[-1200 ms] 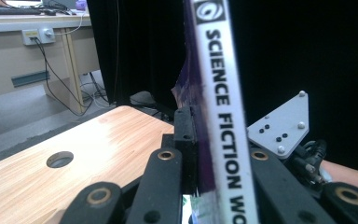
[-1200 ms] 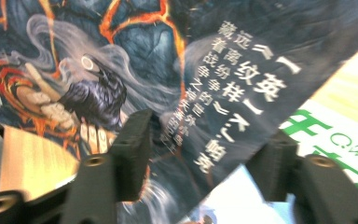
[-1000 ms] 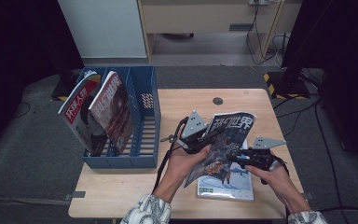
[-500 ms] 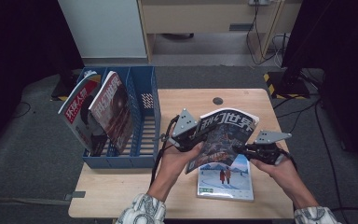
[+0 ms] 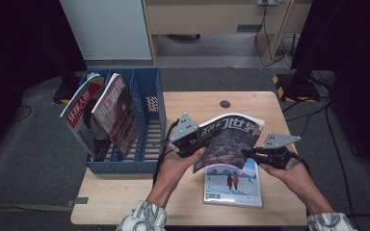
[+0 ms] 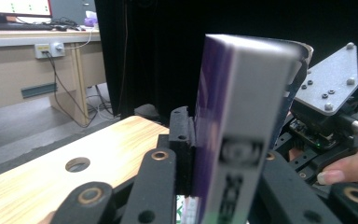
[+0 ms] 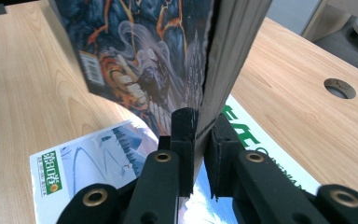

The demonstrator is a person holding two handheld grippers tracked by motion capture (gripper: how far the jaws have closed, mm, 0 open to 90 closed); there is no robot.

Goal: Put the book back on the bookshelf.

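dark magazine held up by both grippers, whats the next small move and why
Probably carry the dark magazine leftward toward the empty right-hand slot of the blue rack, keeping both grips. The left gripper and the right gripper each pinch an edge, and it hangs clear above the pale magazine lying flat on the table. The rack's left slots already hold two magazines, so filing looks likely.

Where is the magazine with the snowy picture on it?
In the high view the snowy magazine lies flat on the wooden table, near its front edge and right of the blue rack, just under the dark magazine held up by both grippers.
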